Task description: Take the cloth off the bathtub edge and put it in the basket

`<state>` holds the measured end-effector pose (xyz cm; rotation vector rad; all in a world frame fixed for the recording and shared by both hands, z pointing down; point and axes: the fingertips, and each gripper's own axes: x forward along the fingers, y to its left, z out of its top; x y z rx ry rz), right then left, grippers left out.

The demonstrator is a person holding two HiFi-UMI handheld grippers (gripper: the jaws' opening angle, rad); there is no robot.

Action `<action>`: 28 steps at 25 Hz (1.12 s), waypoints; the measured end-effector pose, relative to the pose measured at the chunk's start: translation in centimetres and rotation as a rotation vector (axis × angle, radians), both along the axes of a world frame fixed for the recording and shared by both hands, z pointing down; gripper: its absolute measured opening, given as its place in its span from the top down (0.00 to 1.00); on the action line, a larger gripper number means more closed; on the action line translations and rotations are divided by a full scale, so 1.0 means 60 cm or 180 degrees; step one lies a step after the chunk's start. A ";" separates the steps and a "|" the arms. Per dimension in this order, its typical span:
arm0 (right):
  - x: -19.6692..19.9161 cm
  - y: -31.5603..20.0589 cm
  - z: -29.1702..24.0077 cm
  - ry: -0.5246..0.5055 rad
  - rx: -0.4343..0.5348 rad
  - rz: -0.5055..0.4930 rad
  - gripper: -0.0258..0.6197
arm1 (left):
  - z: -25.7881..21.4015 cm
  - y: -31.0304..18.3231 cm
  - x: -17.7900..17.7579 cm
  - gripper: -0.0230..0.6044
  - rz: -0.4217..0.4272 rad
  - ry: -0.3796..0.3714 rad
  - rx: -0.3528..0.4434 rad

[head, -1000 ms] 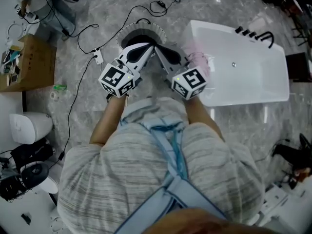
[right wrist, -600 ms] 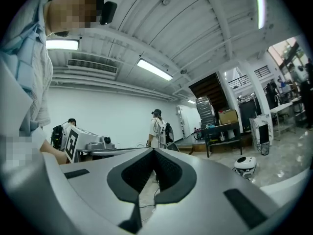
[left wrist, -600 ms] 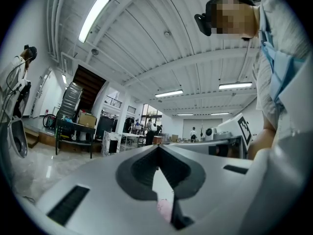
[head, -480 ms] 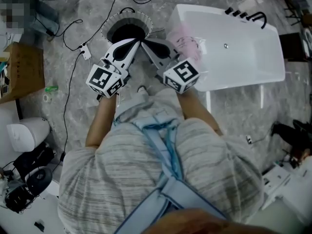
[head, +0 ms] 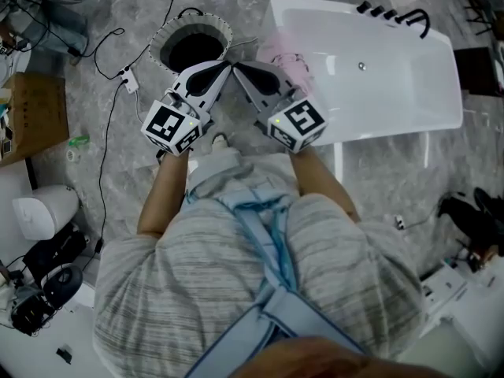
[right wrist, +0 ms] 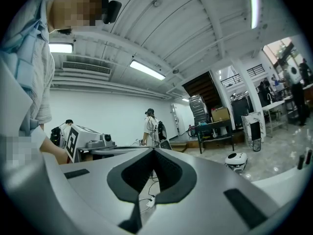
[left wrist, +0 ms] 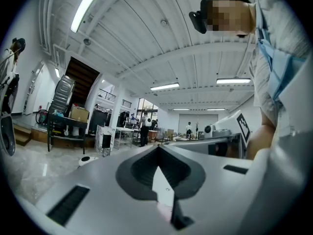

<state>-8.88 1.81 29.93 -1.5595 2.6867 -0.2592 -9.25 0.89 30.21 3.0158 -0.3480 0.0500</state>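
While the left gripper (head: 223, 69) and the right gripper (head: 239, 68) both have their jaws pressed together on nothing, the pink cloth (head: 293, 56) lies draped on the bathtub (head: 378, 132) edge, just beside the right gripper. A closed tip could likely nudge it into the tub, or a loose pinch could drop it short of the basket (head: 165, 38). Count: 2 grippers, 1 cloth, 1 bathtub, 1 basket.

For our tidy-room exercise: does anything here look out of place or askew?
The cloth lies crumpled over the tub rim, near the basket but not in it. Loose cables trail over the floor.
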 end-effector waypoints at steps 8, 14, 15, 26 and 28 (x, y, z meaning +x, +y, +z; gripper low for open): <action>0.195 0.063 -0.002 0.0052 -0.0046 -0.0065 0.96 | -0.002 0.063 0.195 0.96 -0.0087 0.0028 -0.0089; 0.318 0.114 -0.002 0.0143 -0.0023 -0.0206 0.96 | -0.002 0.114 0.319 0.96 -0.0159 0.0003 -0.0060; 0.335 0.121 -0.003 0.0153 -0.0018 -0.0233 0.96 | -0.003 0.121 0.337 0.96 -0.0181 0.0003 -0.0055; 0.453 0.155 0.055 0.0298 -0.0108 -0.0510 0.96 | 0.055 0.156 0.457 0.96 -0.0160 -0.0259 -0.0042; 0.461 0.150 0.078 0.0343 -0.0131 -0.0524 0.96 | 0.078 0.151 0.467 0.96 -0.0122 -0.0296 -0.0062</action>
